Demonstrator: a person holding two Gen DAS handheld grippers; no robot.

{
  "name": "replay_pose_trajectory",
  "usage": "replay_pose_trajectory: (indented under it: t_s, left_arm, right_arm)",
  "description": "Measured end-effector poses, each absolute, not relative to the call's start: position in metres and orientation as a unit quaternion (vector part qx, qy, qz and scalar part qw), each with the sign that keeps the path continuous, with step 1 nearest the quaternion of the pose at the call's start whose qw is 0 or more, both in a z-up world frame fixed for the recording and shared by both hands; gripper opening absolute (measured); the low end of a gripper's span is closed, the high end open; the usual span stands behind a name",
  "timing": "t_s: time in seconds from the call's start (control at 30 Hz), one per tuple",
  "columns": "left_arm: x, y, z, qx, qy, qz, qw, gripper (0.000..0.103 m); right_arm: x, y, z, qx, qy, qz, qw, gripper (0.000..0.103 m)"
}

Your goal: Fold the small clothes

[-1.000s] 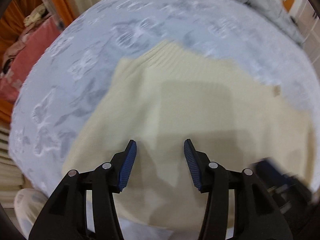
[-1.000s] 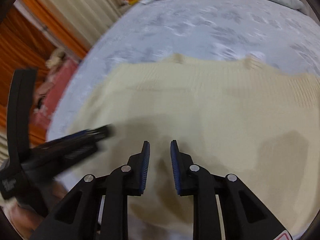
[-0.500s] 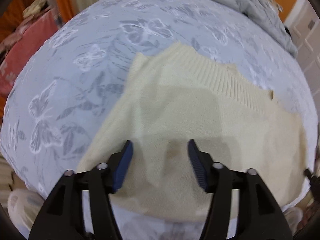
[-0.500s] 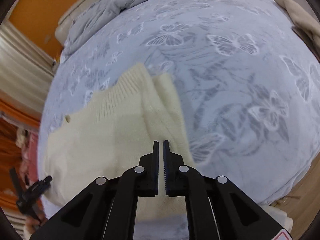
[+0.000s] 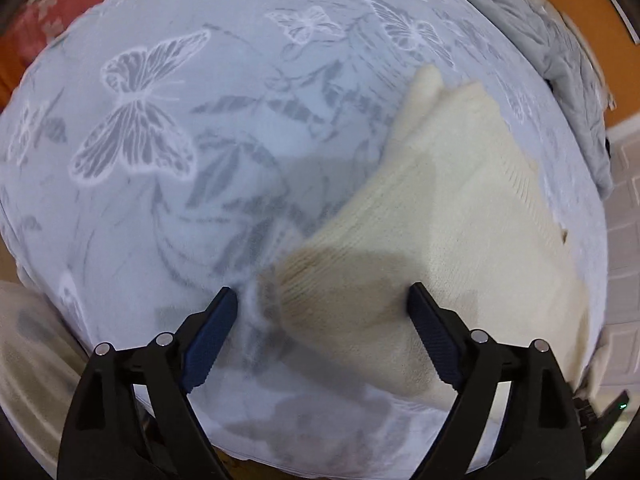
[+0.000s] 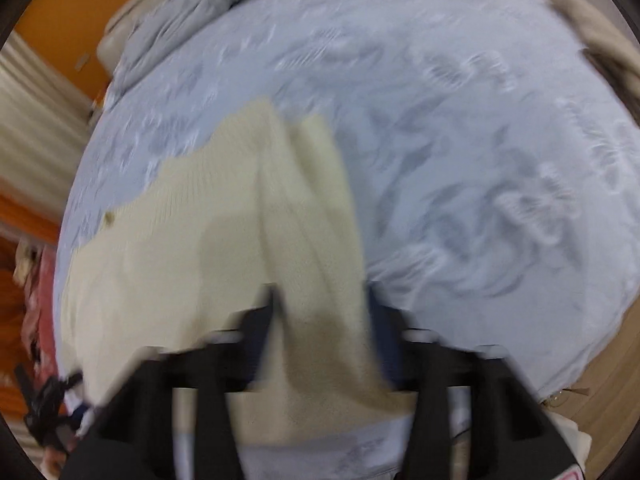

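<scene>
Soft indoor light is casting dim shadows on the sweater (image 5: pixel 460 216). Motion blur is smearing the right view; fisheye is bending both edges.

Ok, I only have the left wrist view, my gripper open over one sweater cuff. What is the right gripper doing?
Observer: The right gripper hangs over the sweater's other sleeve; its jaws have just been opening, sleeve between them, contact blurred.
Operator: How does that sleeve lie?
Observer: Straight alongside the sweater's body, on the bedspread.
Operator: Anything beyond it?
Observer: A beige cloth at the bedspread's far right edge.
</scene>
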State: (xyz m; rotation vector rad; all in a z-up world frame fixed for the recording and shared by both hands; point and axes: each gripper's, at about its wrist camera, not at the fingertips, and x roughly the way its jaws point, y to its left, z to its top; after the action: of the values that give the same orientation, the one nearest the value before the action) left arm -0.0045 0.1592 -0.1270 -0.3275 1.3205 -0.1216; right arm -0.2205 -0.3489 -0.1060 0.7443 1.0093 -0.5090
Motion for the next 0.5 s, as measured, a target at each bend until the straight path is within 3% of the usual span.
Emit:
replay_pose_trajectory:
  t_s: [0.1, 0.17, 0.27, 0.3, 0.5]
  left_arm:
    - [-0.007, 0.156, -0.122, -0.123, 0.608, -0.059, 0.782, 0.084]
    - [-0.009, 0.155, -0.123, -0.118, 0.609, -0.059, 0.782, 0.085]
    - [-0.006, 0.157, -0.127, -0.124, 0.612, -0.057, 0.779, 0.086]
    - [-0.006, 0.157, -0.127, -0.125, 0.613, -0.055, 0.779, 0.086]
    - [-0.010, 0.159, -0.129, -0.150, 0.620, -0.050, 0.769, 0.090]
  right_arm:
    - [-0.236, -0.354, -0.083, 0.373, 0.416, -0.234, 0.796, 0.012]
    - [-0.238, -0.363, -0.093, 0.377, 0.428, -0.245, 0.784, 0.012]
    - [-0.227, -0.363, -0.118, 0.357, 0.489, -0.248, 0.756, 0.020]
    - [-0.227, -0.361, -0.111, 0.352, 0.486, -0.255, 0.758, 0.025]
    - [-0.219, -0.317, -0.040, 0.289, 0.418, -0.269, 0.819, 0.032]
